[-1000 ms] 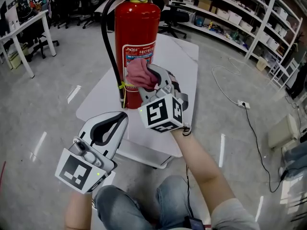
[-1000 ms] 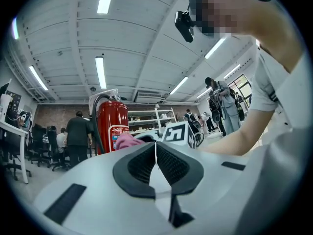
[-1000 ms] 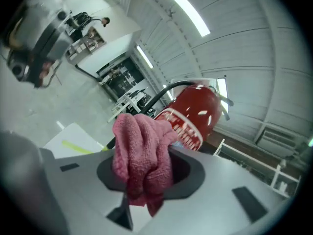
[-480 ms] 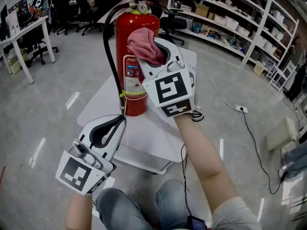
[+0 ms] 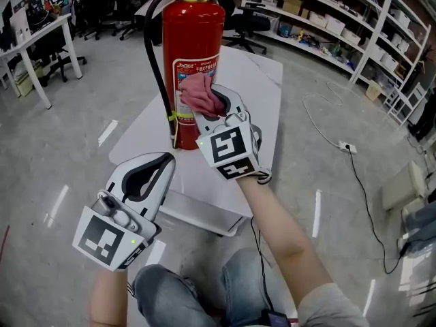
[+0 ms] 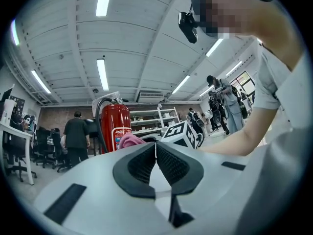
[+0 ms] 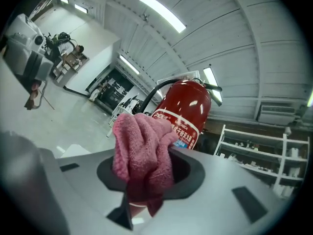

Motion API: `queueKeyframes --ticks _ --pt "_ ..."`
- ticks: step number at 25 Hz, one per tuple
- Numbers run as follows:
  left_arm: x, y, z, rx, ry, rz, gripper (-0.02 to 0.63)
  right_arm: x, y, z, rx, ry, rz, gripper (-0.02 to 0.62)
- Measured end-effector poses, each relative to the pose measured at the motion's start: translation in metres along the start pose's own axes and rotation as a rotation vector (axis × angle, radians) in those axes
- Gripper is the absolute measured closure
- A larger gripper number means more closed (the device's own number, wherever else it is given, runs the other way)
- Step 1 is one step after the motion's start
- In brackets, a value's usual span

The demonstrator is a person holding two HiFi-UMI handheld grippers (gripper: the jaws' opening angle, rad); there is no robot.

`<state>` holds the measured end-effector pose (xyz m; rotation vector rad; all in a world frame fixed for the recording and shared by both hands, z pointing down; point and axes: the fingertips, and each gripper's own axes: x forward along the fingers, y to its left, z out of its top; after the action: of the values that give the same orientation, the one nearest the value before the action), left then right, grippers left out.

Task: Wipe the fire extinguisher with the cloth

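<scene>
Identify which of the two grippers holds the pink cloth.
The right gripper: its jaws are shut on the pink cloth, up by the red fire extinguisher. The left gripper is shut on nothing, held lower, nearer the person.

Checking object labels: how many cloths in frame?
1: the pink cloth, clamped in the right tongs in front of the fire extinguisher. The left tongs are shut and empty. None elsewhere in view.

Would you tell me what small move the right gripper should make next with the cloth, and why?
Probably slide the cloth a little way up the extinguisher. The right gripper is shut on the cloth, which appears pressed against the label at mid-height, with bare red wall above it. The left gripper is shut, empty and held back.
</scene>
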<state>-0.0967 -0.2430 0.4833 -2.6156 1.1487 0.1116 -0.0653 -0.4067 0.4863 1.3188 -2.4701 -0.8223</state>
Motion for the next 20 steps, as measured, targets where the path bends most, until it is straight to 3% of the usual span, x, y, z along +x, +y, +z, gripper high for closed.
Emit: queueKeyframes --ticks 9,15,20 --pt "0.020 0.039 0.008 -0.005 0.011 0.073 0.589 -0.033 0.001 0.031 0.143 -0.120 0.109 0.462" --pt "0.051 0.062 0.022 -0.023 0.072 0.034 0.589 -0.042 -0.006 0.058 0.308 -0.199 0.181 0.462" --pt "0.056 0.056 0.050 -0.054 0.103 0.024 0.589 -0.064 -0.014 0.088 0.366 -0.192 0.248 0.462"
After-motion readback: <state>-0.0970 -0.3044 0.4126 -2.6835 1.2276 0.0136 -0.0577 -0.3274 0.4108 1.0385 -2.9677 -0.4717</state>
